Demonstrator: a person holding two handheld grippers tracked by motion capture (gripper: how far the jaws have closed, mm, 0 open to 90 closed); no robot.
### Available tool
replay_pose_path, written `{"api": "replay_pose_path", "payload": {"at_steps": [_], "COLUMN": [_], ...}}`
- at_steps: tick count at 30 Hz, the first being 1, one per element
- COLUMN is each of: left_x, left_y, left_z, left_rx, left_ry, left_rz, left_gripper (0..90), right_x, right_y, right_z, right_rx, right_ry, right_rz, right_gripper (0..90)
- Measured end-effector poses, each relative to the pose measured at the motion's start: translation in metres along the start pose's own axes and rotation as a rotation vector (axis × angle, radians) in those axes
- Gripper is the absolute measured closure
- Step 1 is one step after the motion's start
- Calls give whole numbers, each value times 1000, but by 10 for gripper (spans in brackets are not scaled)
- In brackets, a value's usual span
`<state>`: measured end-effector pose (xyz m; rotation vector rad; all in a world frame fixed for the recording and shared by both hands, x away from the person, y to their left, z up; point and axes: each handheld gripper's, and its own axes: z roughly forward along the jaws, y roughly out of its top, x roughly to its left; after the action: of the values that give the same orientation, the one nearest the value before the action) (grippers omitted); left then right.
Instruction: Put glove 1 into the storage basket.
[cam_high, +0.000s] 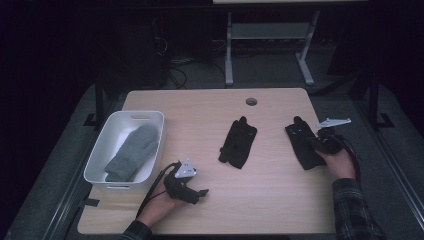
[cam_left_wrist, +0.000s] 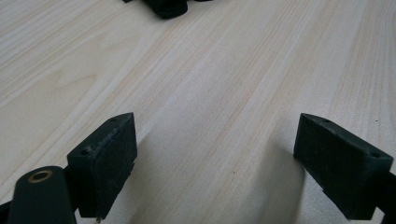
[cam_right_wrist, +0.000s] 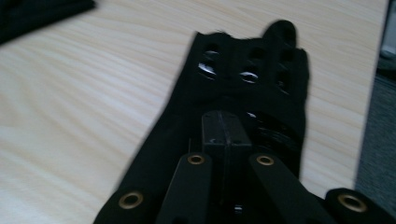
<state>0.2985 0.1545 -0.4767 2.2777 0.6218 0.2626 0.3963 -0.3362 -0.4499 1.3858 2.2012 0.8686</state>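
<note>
Right now the right-hand black glove (cam_high: 303, 143) lies flat on the wooden table (cam_high: 215, 200) near its right edge, fingers pointing away from the person, & the right gripper (cam_high: 320, 142) sits on its near/right part; in the right gripper view the glove (cam_right_wrist: 247, 84) spreads out under & ahead of the jaws, small holes visible across its knuckle area, and the two black jaws are pressed together over the fabric w/ no gap between them, so they look clamped on the glove, tho the pinched bit itself is hidden under the pads. Grey plate of that gripper sticks out to the right, person's right hand (cam_high: 340, 164) wrapped round the handle, plaid sleeve below. A 2nd black glove (cam_high: 238, 142) lies mid-table, well apart from the first, also fingers away. Left gripper (cam_high: 200, 192) rests low near the front-left of the table in the left hand (cam_high: 160, 202), pointing right; in the left gripper view its jaws stand wide apart w/ bare wood between them, nothing held, a dark object at the top edge too cropped to tell. Left of it, a white bin (cam_high: 100, 150) sits at the table's left edge w/ a grey mitten (cam_high: 132, 152) lying inside
</note>
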Motion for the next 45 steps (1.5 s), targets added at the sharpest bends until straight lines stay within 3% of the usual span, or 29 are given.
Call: {"api": "replay_pose_path", "payload": {"at_steps": [7,15,20,26,31,45], "left_x": [0,0,0,0,0,0], "left_y": [0,0,0,0,0,0], "left_z": [0,0,0,0,1,1], "left_rx": [-1,-1,-1,-3,-4,-10], "left_ry": [0,1,0,0,1,0], "left_rz": [0,1,1,-4,-4,-10], "left_gripper": [125,125,125,125,125,125], "right_x": [-14,-11,-10,-7,11,78], "right_y": [-10,-12,-17,-21,-25,-30], "right_z": [0,-4,0,-2,-7,-17], "right_rx": [18,16,63,63,76,109], "right_ry": [-17,-3,19,31,62,148], "right_rz": [34,18,16,17,-7,-149], "right_gripper": [900,900,900,900,900,900]}}
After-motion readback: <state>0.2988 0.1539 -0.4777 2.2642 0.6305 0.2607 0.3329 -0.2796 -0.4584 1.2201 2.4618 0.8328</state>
